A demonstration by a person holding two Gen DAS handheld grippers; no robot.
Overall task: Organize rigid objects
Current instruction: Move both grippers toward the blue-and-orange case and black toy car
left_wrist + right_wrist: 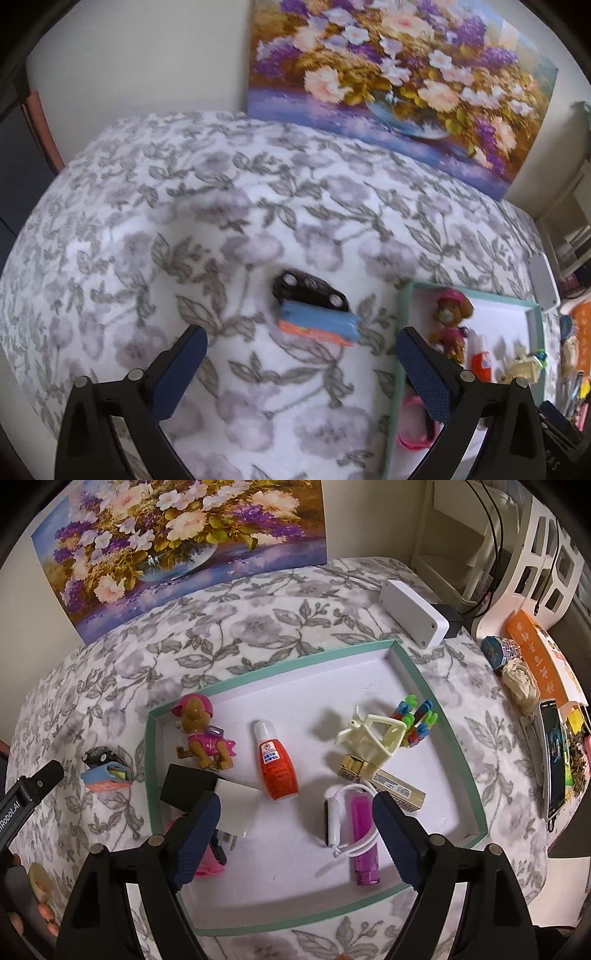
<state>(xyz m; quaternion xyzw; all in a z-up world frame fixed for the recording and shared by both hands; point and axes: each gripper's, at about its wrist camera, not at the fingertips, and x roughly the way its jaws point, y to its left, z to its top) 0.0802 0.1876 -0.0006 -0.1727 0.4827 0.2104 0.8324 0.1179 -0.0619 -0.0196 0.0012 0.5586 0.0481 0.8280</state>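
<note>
— What is seen of the setting?

— A worktop covered by a grey floral cloth [280, 620] is shown, with a flower painting [177, 535] propped against the wall behind it. A shallow tray with a teal rim [448, 738] is laid on the cloth, and a white box [415, 609] is set beyond its far right corner.

— What is held inside the tray?

— A pink-capped toy dog [203, 731] is placed at the left, with an orange glue bottle [277, 768] just beside it. A cream plastic clip [373, 734] and a bundle of coloured pegs [415, 720] are grouped at the right, touching a gold box [380, 779]. A pink lighter [364, 838] with a white cord [347, 853] looped round it, a black block [188, 782] and a white plug [236, 805] are seen nearer the camera.

— And outside it?

— A small black toy car [310, 291] is left on the cloth just left of the tray, touching a blue and orange piece [317, 326].

— How are the hand-held grippers held?

— The left hand-held gripper [299, 373] is spread wide above the cloth, nothing being gripped, the car lying ahead of its fingers. The right hand-held gripper [295, 838] is likewise spread wide and empty, poised over the tray's near half between plug and lighter.
</note>
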